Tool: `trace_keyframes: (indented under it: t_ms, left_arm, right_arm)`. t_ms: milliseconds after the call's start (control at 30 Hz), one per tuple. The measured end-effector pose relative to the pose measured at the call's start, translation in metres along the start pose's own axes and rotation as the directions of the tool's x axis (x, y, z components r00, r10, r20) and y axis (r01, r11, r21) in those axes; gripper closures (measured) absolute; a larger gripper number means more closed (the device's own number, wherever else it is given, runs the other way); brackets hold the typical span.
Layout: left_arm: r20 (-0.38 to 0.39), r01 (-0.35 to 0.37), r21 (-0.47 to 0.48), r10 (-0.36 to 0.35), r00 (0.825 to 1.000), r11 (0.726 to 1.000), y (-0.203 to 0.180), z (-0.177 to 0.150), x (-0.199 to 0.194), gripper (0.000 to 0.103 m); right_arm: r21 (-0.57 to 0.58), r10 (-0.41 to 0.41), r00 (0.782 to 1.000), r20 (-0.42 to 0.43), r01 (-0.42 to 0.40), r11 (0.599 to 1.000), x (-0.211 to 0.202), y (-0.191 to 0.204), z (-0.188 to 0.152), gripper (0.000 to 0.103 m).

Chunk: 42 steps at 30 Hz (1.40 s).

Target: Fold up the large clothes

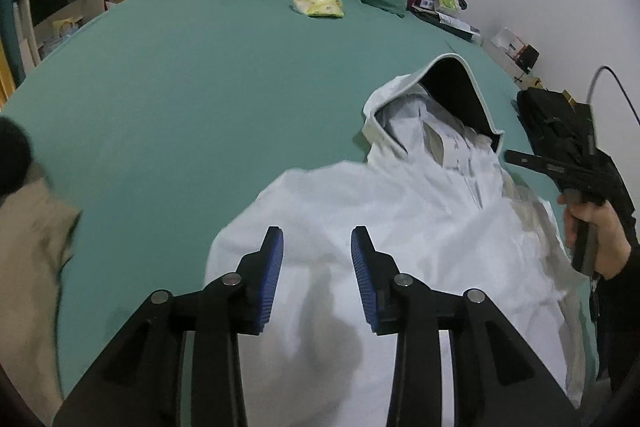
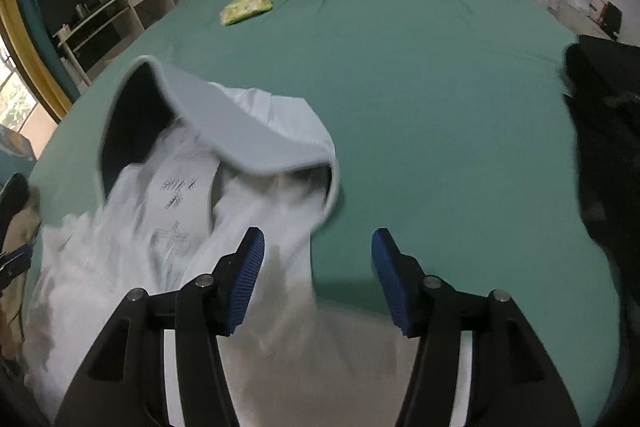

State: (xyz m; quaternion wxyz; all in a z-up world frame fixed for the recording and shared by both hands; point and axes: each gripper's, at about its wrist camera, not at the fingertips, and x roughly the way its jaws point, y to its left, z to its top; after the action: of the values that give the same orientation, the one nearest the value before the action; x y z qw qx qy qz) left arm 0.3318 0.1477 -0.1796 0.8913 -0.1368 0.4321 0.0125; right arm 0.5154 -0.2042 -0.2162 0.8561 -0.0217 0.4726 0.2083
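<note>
**Jacket spread out, folding barely begun**

On the green bed (image 1: 180, 99) the white hooded jacket (image 1: 400, 227) lies roughly flat, hood toward the pillows, apparently unfolded though motion blur hides its edges. Left tongs (image 1: 317, 247) and right tongs (image 2: 318, 247) hover released, holding nothing; every fold remains.

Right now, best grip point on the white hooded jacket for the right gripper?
Probably the shoulder edge of the white hooded jacket, just below the hood. Come down from the bare green sheet side: that edge lies exposed between the open right gripper pads.
</note>
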Motion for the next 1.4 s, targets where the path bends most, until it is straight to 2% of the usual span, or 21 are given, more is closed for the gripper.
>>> trace_keyframes:
  t_ms: [67,100,133,200,267,333,400,567,633,733,767,800,933,1000,1067,1133,1233,1267,1300,1333,1400]
  left_arm:
    - [-0.003,-0.002,0.009,0.002,1.000,1.000,-0.005,0.008,0.013,0.066]
    - [-0.003,-0.002,0.019,0.002,1.000,1.000,-0.007,0.012,0.018,0.066]
    - [-0.001,-0.003,0.030,0.003,1.000,1.000,-0.009,0.017,0.023,0.066]
    - [0.009,-0.017,0.056,0.017,1.000,0.998,-0.013,0.027,0.032,0.066]
    - [0.031,-0.046,0.069,0.044,0.999,0.997,-0.015,0.038,0.038,0.066]
    - [0.061,-0.092,0.080,0.087,0.994,0.993,-0.024,0.051,0.048,0.066]
    - [0.096,-0.109,0.109,0.099,0.991,0.988,-0.037,0.068,0.058,0.066]
    - [0.148,-0.039,0.102,0.023,0.989,0.994,-0.064,0.111,0.086,0.066]
    - [0.121,0.038,0.096,-0.050,0.991,0.995,-0.073,0.124,0.104,0.066]
    - [-0.021,0.085,0.137,-0.083,0.996,0.987,-0.089,0.124,0.136,0.066]
    - [-0.062,0.097,0.161,-0.088,0.994,0.982,-0.095,0.119,0.144,0.066]
    - [-0.093,0.102,0.190,-0.086,0.992,0.977,-0.100,0.112,0.150,0.066]
    - [-0.086,0.035,0.326,-0.008,0.996,0.945,-0.114,0.091,0.148,0.066]
    - [-0.106,0.042,0.348,-0.005,0.994,0.937,-0.113,0.087,0.147,0.064]
    - [-0.118,0.053,0.373,-0.009,0.993,0.926,-0.107,0.087,0.146,0.057]
    - [-0.124,0.057,0.380,-0.010,0.992,0.923,-0.101,0.085,0.145,0.046]
    - [-0.153,0.093,0.369,-0.038,0.987,0.925,-0.092,0.089,0.149,0.043]
    - [-0.167,0.114,0.355,-0.057,0.984,0.928,-0.088,0.090,0.152,0.043]
    - [-0.181,0.135,0.327,-0.079,0.980,0.935,-0.084,0.091,0.155,0.042]
    - [-0.189,0.149,0.306,-0.093,0.978,0.940,-0.080,0.093,0.159,0.041]
    - [-0.194,0.158,0.286,-0.105,0.975,0.945,-0.079,0.093,0.159,0.041]
  right_arm:
    - [0.021,0.029,0.999,-0.018,-0.028,0.999,0.020,-0.004,0.009,0.050]
    - [0.024,0.054,0.998,-0.033,-0.054,0.998,0.030,-0.006,0.013,0.078]
    - [0.017,0.052,0.998,-0.044,-0.051,0.999,0.033,-0.007,0.014,0.098]
    - [-0.048,0.032,0.999,-0.024,-0.034,0.998,0.025,-0.002,0.011,0.098]
    - [-0.173,-0.037,0.999,0.004,0.037,0.984,0.009,0.009,0.001,0.098]
    - [-0.306,-0.123,0.992,0.040,0.129,0.943,-0.008,0.018,-0.015,0.098]
    - [-0.385,-0.157,0.986,0.053,0.165,0.908,-0.019,0.018,-0.033,0.098]
    - [-0.492,-0.109,0.993,0.053,0.121,0.862,-0.027,0.013,-0.060,0.098]
    - [-0.499,-0.086,0.996,0.037,0.093,0.862,-0.026,0.009,-0.063,0.097]
    - [-0.452,-0.021,1.000,-0.017,0.011,0.892,-0.027,-0.008,-0.058,0.088]
    - [-0.430,0.000,1.000,-0.028,-0.012,0.903,-0.029,-0.012,-0.056,0.083]
    - [-0.401,0.034,0.999,-0.036,-0.046,0.915,-0.034,-0.020,-0.054,0.070]
    - [-0.266,0.209,0.978,-0.009,-0.204,0.942,-0.060,-0.050,-0.051,0.035]
    - [-0.165,0.286,0.958,0.011,-0.281,0.946,-0.062,-0.065,-0.044,0.028]
    - [-0.090,0.340,0.940,-0.009,-0.340,0.936,-0.047,-0.067,-0.035,0.027]
    - [-0.036,0.372,0.926,-0.063,-0.374,0.927,-0.024,-0.066,-0.026,0.027]
    - [0.021,0.442,0.887,-0.135,-0.443,0.896,0.012,-0.057,-0.019,0.027]
    - [0.016,0.451,0.882,-0.138,-0.453,0.891,0.016,-0.051,-0.017,0.027]
    - [-0.011,0.451,0.883,-0.126,-0.456,0.890,0.018,-0.046,-0.016,0.040]
    - [-0.030,0.461,0.875,-0.146,-0.469,0.882,0.020,-0.038,-0.016,0.074]
    - [-0.093,0.418,0.890,-0.182,-0.439,0.894,0.022,-0.018,-0.016,0.081]
